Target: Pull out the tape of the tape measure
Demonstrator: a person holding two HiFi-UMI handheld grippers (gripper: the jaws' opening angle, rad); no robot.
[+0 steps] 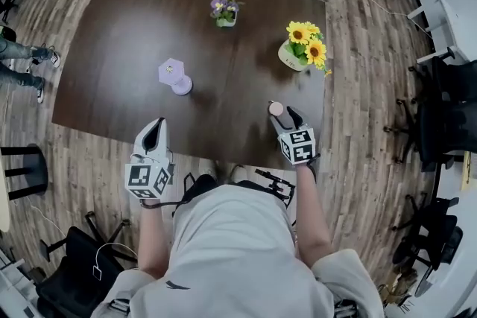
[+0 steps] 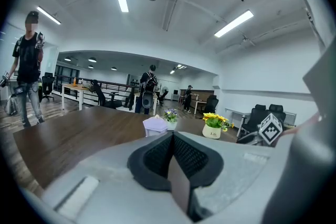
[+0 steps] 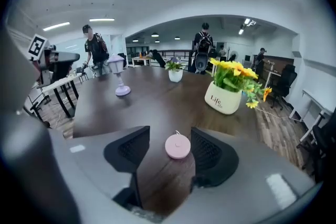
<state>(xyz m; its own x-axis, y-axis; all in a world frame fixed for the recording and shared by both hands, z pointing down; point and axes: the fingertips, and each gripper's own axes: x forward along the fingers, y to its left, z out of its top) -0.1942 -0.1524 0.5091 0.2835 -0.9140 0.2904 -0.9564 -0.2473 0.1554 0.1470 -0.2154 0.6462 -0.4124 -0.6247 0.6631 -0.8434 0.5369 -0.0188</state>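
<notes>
A small round pink tape measure (image 1: 276, 108) lies flat near the front right edge of the dark brown table (image 1: 112, 48). In the right gripper view the tape measure (image 3: 177, 146) rests between the two black pads, close to the right one, with a gap on its left side. My right gripper (image 1: 285, 115) is open around it and does not squeeze it. No tape shows outside the case. My left gripper (image 1: 153, 134) hovers at the table's front left edge. Its pads (image 2: 157, 157) meet with nothing between them, so it is shut.
A lilac lamp-like stand (image 1: 174, 75) is at mid-table, a small pot of purple flowers (image 1: 224, 11) at the back, and a white pot of sunflowers (image 1: 302, 48) at the right. Office chairs (image 1: 447, 115) stand on the wood floor to the right; people stand beyond the table.
</notes>
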